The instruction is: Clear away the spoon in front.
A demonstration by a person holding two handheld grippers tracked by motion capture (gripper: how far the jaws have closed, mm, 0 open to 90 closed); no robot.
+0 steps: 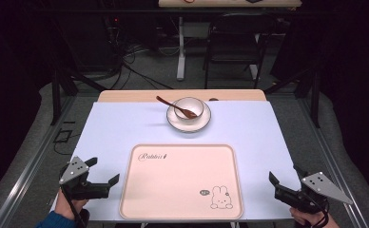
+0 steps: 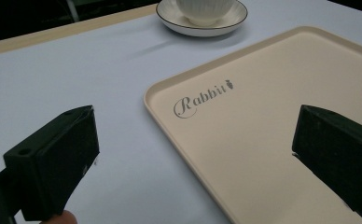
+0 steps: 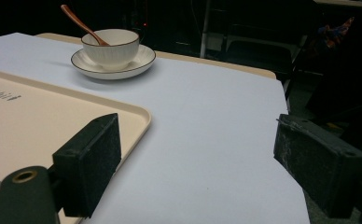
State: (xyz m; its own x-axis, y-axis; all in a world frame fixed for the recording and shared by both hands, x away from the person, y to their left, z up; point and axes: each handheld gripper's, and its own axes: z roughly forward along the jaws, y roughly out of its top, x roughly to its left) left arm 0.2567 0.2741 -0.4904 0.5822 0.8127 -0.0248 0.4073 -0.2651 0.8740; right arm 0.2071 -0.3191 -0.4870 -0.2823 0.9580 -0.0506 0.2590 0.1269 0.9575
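Observation:
A cream tray [image 1: 181,180] printed with a rabbit lies at the near middle of the table. Behind it a white bowl [image 1: 189,108] stands on a saucer [image 1: 173,121], with a brown spoon [image 1: 175,107] resting in it, handle to the left. My left gripper [image 1: 104,170] is open beside the tray's left edge, nothing between its jaws. My right gripper [image 1: 284,173] is open off the tray's right edge, also holding nothing. In the left gripper view the open gripper [image 2: 195,126] frames the tray [image 2: 272,93]. The right gripper view shows its gripper [image 3: 198,135] open, the bowl [image 3: 111,46] far off.
A pale cloth [image 1: 125,128] covers the table, with a wooden strip [image 1: 125,96] showing at the far edge. A dark chair [image 1: 235,42] and cables [image 1: 125,61] sit on the floor beyond. Metal rails [image 1: 25,166] run along both sides.

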